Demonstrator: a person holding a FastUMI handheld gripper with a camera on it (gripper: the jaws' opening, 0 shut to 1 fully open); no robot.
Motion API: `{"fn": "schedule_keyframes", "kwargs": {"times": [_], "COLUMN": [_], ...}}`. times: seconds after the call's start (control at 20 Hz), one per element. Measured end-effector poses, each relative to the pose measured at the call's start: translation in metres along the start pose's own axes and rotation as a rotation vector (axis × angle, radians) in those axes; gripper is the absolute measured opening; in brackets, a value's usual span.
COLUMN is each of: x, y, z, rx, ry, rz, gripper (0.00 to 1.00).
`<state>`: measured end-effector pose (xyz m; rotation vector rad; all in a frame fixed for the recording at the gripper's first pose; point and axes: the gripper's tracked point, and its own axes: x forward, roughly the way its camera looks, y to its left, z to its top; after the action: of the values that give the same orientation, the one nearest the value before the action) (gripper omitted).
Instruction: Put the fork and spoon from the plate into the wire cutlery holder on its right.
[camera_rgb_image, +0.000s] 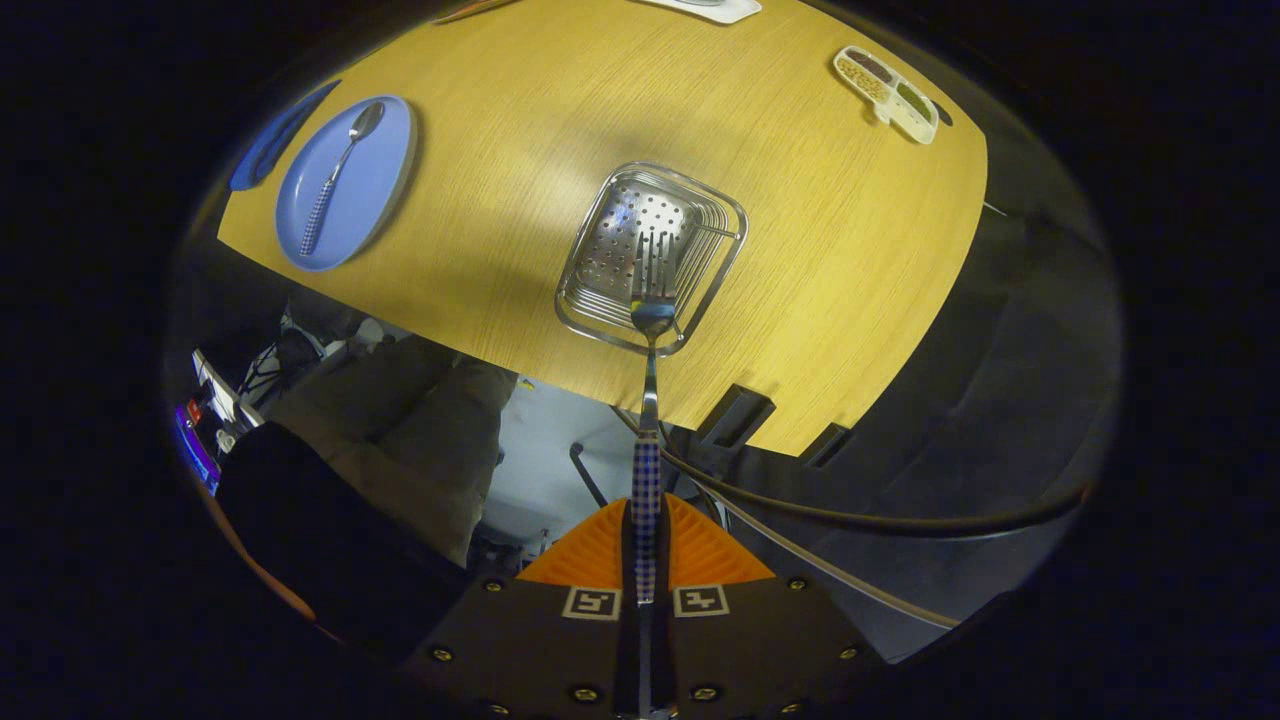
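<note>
My gripper (646, 545) is shut on the fork (648, 400), both orange fingers (590, 555) pressing its blue-checked handle. I look steeply down on the wooden table. The fork's tines point ahead and hang over the wire cutlery holder (722, 275), a square metal basket with a perforated floor, just beyond my fingers. Whether the tines touch the basket I cannot tell. The spoon (340, 170), with a matching checked handle, lies on the blue oval plate (385, 190) to the left of the holder.
A white divided dish (888, 92) with grains sits at the far right of the table (520, 150). A dark blue item (275, 140) lies left of the plate. Below the table's near edge are a person's trouser legs (420, 440), black cables (850, 515) and brackets.
</note>
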<state>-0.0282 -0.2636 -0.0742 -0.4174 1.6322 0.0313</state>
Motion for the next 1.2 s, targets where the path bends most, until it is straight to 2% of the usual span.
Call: {"fn": "schedule_keyframes", "kwargs": {"times": [0.3,0.6,0.8,0.9,0.95,1.2], "x": [0.011,0.012,0.006,0.005,0.003,-0.010], "y": [-0.003,-0.011,-0.012,-0.011,-0.010,-0.015], "z": [0.021,0.034,0.043,0.043,0.044,0.044], "rx": [-0.050,-0.062,-0.045,-0.038,-0.038,-0.018], "ry": [0.217,0.339,0.330,0.330,0.326,0.277], "rz": [0.050,0.070,0.077,0.091,0.097,0.076], "gripper": [0.05,0.05,0.05,0.07,0.11,0.13]}}
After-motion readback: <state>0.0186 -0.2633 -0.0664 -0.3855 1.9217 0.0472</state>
